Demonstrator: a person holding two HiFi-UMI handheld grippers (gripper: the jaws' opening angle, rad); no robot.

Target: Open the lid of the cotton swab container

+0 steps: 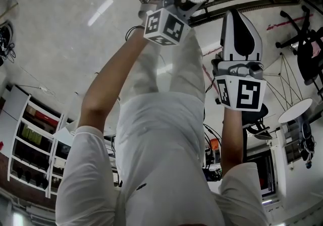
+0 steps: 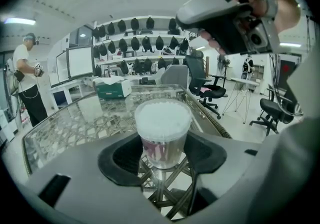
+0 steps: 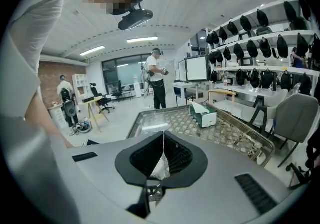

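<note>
Clear plastic, cylindrical: the cotton swab container (image 2: 163,140) stands upright on the table (image 2: 85,120), its round white translucent lid (image 2: 163,117) on. Table top is glass over a criss-cross lattice, with a braided rim (image 2: 207,115).

Left gripper (image 2: 163,163): matte grey shell, black ribbed fingers (image 2: 122,160) wide apart, with the container between them. Both pads lie close to its wall; contact cannot be confirmed.

Right gripper (image 3: 163,155): fingers (image 3: 145,160) closed together to a thin seam, nothing between them. It hangs above and to the right of the container.

Container sits near the table's right rim. Bare glass spreads to its left and beyond. A green-and-white tissue box (image 2: 112,88) stands well apart at the far side.
</note>
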